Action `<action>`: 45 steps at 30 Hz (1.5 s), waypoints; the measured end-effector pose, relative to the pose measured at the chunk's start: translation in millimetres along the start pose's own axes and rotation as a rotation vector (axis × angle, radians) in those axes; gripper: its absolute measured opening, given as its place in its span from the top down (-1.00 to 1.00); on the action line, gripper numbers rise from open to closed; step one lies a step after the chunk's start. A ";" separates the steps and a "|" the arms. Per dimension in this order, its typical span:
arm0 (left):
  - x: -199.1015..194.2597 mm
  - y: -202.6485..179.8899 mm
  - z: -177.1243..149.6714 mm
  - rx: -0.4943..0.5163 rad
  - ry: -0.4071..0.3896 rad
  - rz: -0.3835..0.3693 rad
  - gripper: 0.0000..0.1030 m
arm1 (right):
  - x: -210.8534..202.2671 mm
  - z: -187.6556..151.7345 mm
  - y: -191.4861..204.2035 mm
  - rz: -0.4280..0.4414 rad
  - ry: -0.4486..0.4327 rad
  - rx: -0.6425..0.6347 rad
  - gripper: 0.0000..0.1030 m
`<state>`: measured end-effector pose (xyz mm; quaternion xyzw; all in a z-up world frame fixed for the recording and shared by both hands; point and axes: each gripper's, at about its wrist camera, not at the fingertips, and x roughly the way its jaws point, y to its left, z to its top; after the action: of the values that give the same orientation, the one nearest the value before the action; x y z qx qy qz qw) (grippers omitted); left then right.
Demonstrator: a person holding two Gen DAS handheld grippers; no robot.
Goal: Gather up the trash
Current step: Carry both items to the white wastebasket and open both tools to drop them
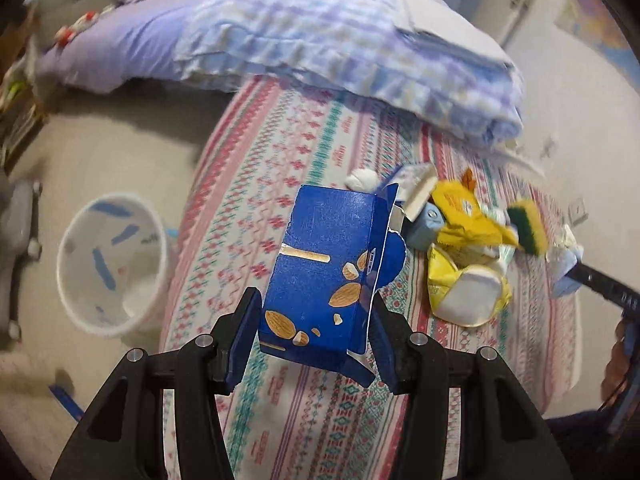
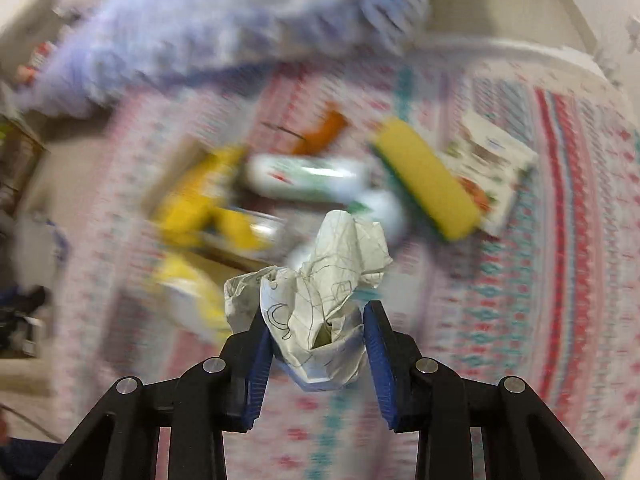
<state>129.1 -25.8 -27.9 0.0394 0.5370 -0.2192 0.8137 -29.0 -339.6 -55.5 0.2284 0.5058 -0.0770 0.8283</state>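
Observation:
In the left wrist view my left gripper (image 1: 314, 300) is shut on a blue carton with almond pictures (image 1: 328, 248) and holds it upright above the patterned bedspread (image 1: 280, 152). The right wrist view is blurred. In it my right gripper (image 2: 316, 314) is shut on a crumpled white paper with pen drawings (image 2: 336, 264), raised above a trash pile. That pile holds yellow wrappers (image 2: 200, 200), a white and green packet (image 2: 308, 176), a yellow and green sponge (image 2: 428, 176) and a printed carton (image 2: 492, 168).
A white waste bin (image 1: 108, 264) stands open on the floor left of the bed. A rumpled checked duvet (image 1: 340, 32) covers the bed's far end. The pile's yellow wrappers (image 1: 464, 216) and sponge (image 1: 528, 224) lie right of the blue carton. A chair base (image 1: 20, 232) is at the far left.

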 end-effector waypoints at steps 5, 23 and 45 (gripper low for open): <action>-15.0 35.7 2.3 -0.107 -0.003 -0.036 -0.05 | -11.9 6.1 27.8 0.067 -0.075 -0.033 0.23; -14.0 193.8 46.2 -0.442 0.071 0.040 -0.06 | 46.8 13.1 136.1 0.217 -0.003 -0.142 0.20; 19.5 277.6 26.6 -0.676 0.152 0.088 -0.20 | 175.7 21.8 351.3 0.413 0.126 -0.289 0.16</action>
<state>269.0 210.1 -81.6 -0.1930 0.6361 0.0097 0.7470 198.2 -20.9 -95.0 0.2104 0.5047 0.1814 0.8174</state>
